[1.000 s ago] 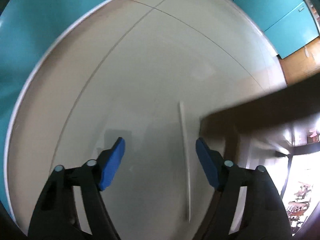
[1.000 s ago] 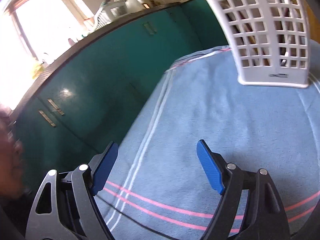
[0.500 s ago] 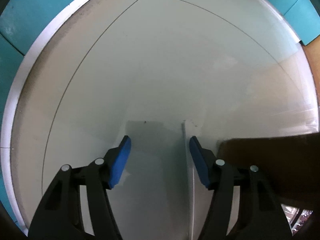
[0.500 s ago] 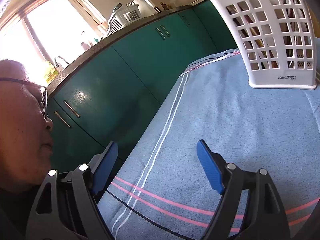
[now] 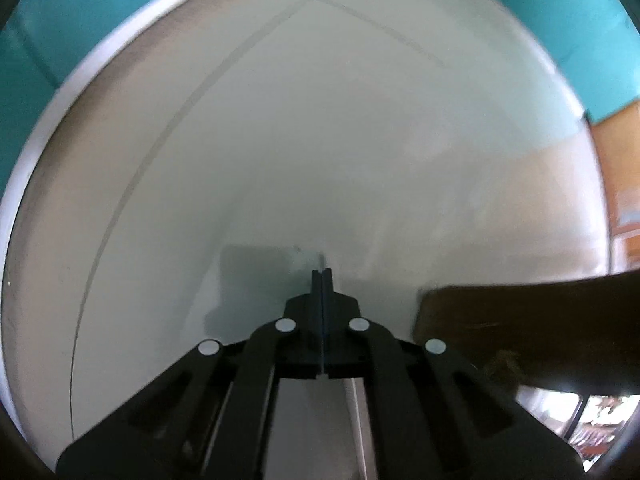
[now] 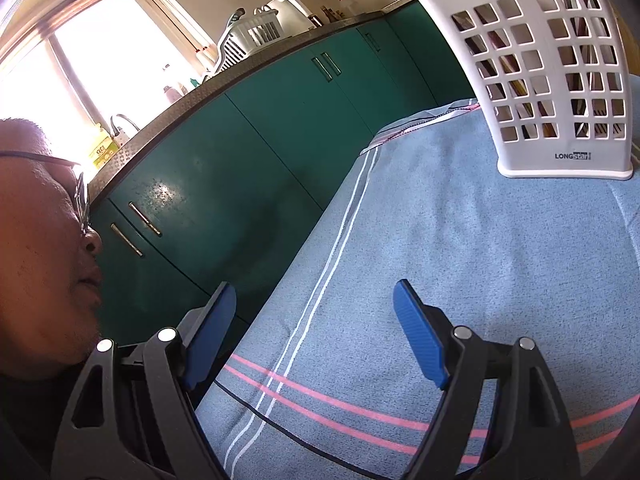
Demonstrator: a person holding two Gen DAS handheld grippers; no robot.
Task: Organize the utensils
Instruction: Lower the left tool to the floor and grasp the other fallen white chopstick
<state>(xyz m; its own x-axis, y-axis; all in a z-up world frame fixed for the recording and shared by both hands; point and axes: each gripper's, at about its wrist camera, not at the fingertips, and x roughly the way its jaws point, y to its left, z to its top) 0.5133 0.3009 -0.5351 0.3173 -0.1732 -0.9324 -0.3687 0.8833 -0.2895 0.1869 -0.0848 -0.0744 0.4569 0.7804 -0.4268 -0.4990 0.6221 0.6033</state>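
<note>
My left gripper (image 5: 322, 276) is fully shut with nothing visible between its pads, pointing up at a pale ceiling (image 5: 304, 140). A thin white strip (image 5: 362, 424) shows just behind and right of the shut fingers. My right gripper (image 6: 316, 324) is open and empty above a blue striped cloth (image 6: 460, 248) on the table. A white perforated utensil basket (image 6: 548, 76) stands upright at the far right of the cloth, well beyond the gripper. No loose utensil shows in either view.
Green cabinets (image 6: 248, 148) run along the left beyond the cloth's edge. A person's face (image 6: 40, 248) is close at the left. A dark blurred beam (image 5: 532, 320) crosses the lower right of the left wrist view. Teal walls (image 5: 80, 12) border the ceiling.
My left gripper has closed from wide open to fully shut and the view has tilted. My right gripper has stayed open, and the view has shifted slightly so the face is more visible.
</note>
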